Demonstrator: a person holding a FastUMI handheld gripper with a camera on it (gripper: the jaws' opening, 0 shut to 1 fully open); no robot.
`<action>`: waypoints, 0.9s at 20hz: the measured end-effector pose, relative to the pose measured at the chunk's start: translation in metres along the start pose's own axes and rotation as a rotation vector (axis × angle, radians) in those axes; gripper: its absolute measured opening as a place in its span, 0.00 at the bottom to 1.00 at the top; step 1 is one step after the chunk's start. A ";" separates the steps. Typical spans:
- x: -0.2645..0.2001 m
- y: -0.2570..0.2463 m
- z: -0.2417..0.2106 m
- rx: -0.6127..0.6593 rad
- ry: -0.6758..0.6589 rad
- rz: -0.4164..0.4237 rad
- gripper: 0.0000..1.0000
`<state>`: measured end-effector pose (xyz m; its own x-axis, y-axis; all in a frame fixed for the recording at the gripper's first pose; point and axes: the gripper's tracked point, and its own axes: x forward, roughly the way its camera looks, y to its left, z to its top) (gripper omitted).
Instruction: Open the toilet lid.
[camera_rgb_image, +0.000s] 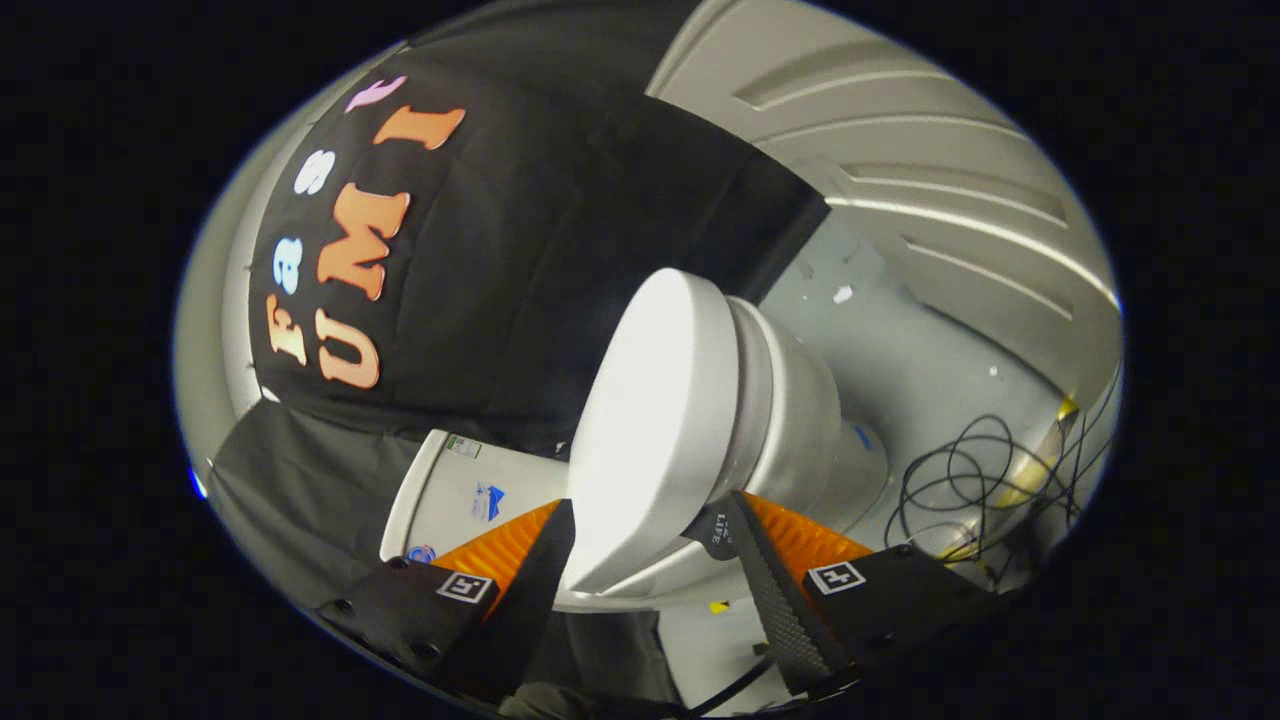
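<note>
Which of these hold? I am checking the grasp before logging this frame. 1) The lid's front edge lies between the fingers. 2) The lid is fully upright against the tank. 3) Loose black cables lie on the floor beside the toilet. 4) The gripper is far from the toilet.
1) True: the toilet lid has its front edge between the fingers of the gripper.
2) False: it is close over the seat and bowl.
3) True: black cables lie on the floor.
4) False: its fingers flank the lid's edge.
</note>
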<state>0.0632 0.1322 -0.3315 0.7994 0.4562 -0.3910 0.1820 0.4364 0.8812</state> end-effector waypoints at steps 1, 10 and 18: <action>0.007 -0.007 -0.008 0.055 0.037 -0.002 0.98; 0.008 -0.033 0.015 0.204 -0.037 -0.019 0.96; 0.026 -0.059 -0.003 0.252 0.056 -0.091 0.89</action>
<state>0.0713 0.1210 -0.3947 0.7417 0.4687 -0.4798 0.3944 0.2739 0.8772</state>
